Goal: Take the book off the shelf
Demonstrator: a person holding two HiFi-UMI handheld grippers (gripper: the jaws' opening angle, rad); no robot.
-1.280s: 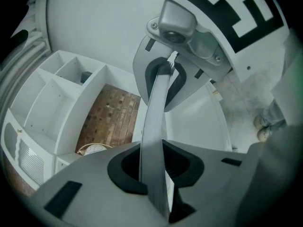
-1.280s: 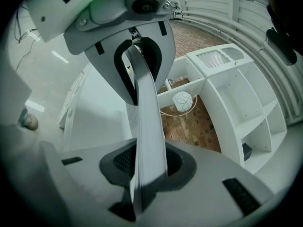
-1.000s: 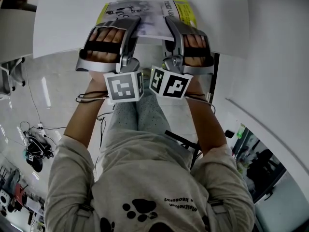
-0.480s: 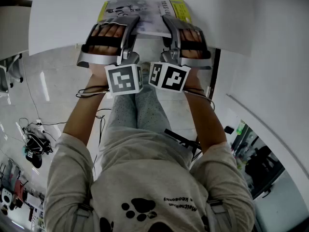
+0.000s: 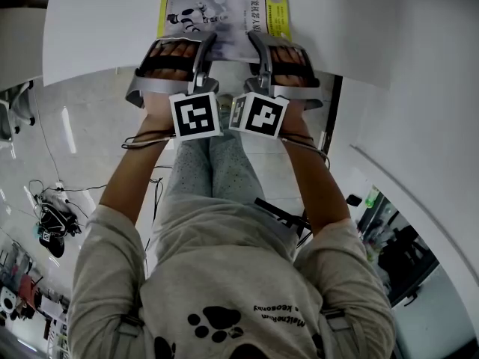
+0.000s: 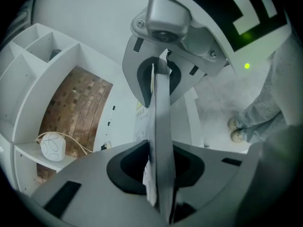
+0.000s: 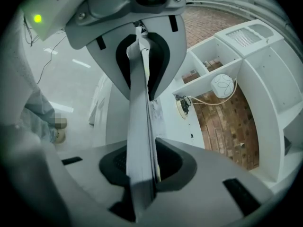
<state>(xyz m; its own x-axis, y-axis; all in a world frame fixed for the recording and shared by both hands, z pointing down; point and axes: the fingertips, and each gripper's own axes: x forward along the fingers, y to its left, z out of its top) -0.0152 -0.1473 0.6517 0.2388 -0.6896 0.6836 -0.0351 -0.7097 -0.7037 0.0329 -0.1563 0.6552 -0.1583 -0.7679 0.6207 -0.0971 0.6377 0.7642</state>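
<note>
- At the far left of the head view, a tangle of cables (image 5: 54,223) is lying on the glossy floor.
- The left gripper (image 5: 203,42) is gripping the near edge of the book (image 5: 223,13), left of its middle. In the left gripper view its fingers (image 6: 85,188) are standing narrow, pressing on the thin edge between them.
- The book is showing flat over the white worktop (image 5: 97,28), grey cover up, with a yellow strip along each side. Whether it is resting on the worktop cannot be told.
- The right gripper (image 5: 256,40) is gripping the same near edge, right of the middle. Its fingers (image 7: 222,183) are likewise standing narrow, closed on the book.
- In the right gripper view, a round white device (image 7: 222,85) with a cable is sitting in a white shelving unit (image 7: 265,103) backed by brick.
</note>
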